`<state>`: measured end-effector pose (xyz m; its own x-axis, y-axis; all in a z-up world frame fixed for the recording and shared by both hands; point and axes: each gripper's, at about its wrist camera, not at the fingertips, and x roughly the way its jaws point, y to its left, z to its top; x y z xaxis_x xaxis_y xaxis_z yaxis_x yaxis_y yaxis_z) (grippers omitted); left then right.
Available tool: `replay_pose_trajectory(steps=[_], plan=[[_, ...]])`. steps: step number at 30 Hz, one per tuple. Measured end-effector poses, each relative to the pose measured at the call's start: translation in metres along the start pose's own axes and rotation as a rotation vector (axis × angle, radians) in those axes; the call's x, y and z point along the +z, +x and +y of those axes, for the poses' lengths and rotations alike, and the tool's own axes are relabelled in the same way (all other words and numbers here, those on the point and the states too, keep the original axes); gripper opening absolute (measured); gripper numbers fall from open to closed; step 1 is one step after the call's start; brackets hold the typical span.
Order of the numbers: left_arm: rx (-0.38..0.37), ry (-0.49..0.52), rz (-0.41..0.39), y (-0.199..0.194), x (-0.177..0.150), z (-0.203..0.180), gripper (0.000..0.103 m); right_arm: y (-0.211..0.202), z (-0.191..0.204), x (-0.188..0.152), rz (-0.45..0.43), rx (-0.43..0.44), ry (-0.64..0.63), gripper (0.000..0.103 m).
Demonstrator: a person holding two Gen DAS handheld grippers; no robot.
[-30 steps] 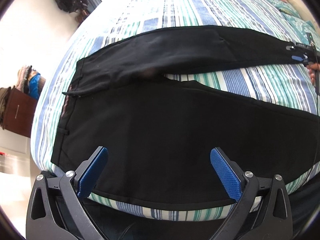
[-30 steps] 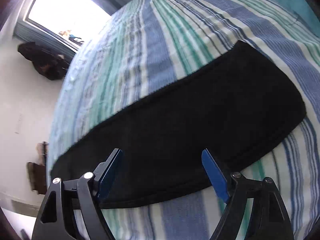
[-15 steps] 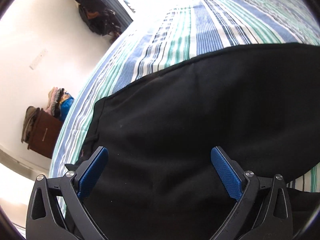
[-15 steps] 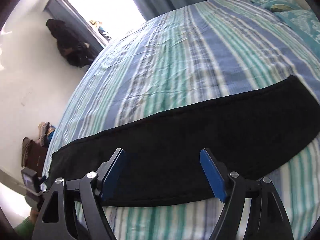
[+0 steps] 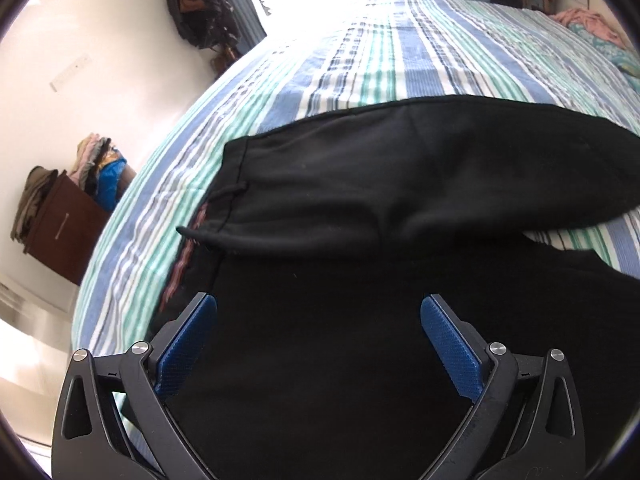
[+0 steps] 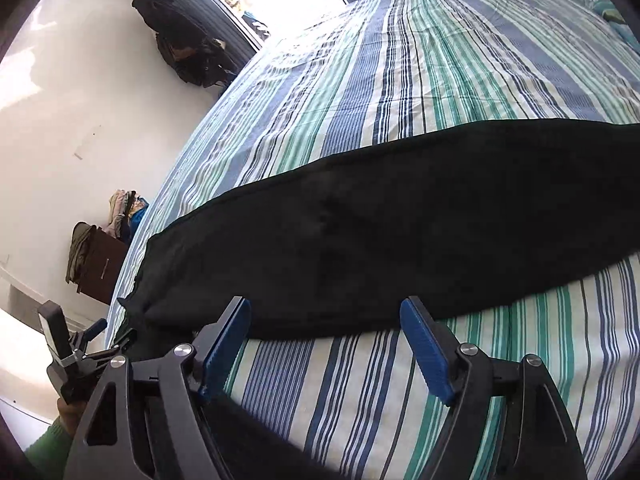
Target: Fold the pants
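Black pants [image 5: 360, 208] lie spread on a striped bed, waistband and drawstring [image 5: 224, 200] to the left, the two legs running right. My left gripper [image 5: 318, 320] is open and empty, just above the seat area near the waistband. In the right wrist view the far leg [image 6: 400, 232] stretches across the bed. My right gripper [image 6: 324, 320] is open and empty, over the bare sheet at that leg's near edge. The left gripper also shows in the right wrist view [image 6: 86, 340] at the lower left.
The striped sheet [image 6: 440, 80] extends far behind the pants. A brown cabinet [image 5: 60, 224] with piled clothes stands by the white wall at left. Dark bags [image 5: 200, 4] hang near the window. Pink clothing [image 5: 588, 24] lies at the far right of the bed.
Both grippers have pulled back and turned left toward the waistband end; the left one now faces the waistband and drawstring, the right one has moved off the leg's hem. Both stay open.
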<state>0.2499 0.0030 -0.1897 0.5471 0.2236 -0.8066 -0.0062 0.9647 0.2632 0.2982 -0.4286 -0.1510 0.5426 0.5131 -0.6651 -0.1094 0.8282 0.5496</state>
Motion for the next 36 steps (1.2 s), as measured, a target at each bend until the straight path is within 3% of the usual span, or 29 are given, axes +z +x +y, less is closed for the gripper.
replay_pose_trajectory(steps=[3,6,9,11,21,29,36], plan=[[-0.035,-0.010,0.024,-0.001,-0.032,-0.017,0.102,-0.040,0.007,-0.054,-0.066,-0.031,-0.013,0.090],[-0.048,-0.096,-0.002,-0.002,-0.047,-0.018,0.103,-0.061,0.002,-0.107,-0.079,-0.069,0.022,0.090],[-0.090,-0.134,0.029,0.004,-0.045,-0.012,0.103,-0.067,-0.018,-0.146,-0.065,-0.150,0.108,0.090],[-0.127,-0.158,0.043,0.008,-0.048,-0.006,0.103,-0.070,-0.030,-0.166,-0.099,-0.145,0.131,0.090],[-0.146,-0.146,0.003,0.007,-0.057,-0.007,0.102,-0.075,-0.041,-0.185,-0.202,-0.073,0.147,0.096],[-0.135,-0.138,-0.020,0.010,-0.056,-0.007,0.102,-0.056,-0.016,-0.196,-0.182,-0.245,-0.021,0.099],[-0.136,-0.140,-0.033,0.007,-0.060,-0.008,0.102,-0.059,-0.021,-0.197,-0.190,-0.220,-0.009,0.101]])
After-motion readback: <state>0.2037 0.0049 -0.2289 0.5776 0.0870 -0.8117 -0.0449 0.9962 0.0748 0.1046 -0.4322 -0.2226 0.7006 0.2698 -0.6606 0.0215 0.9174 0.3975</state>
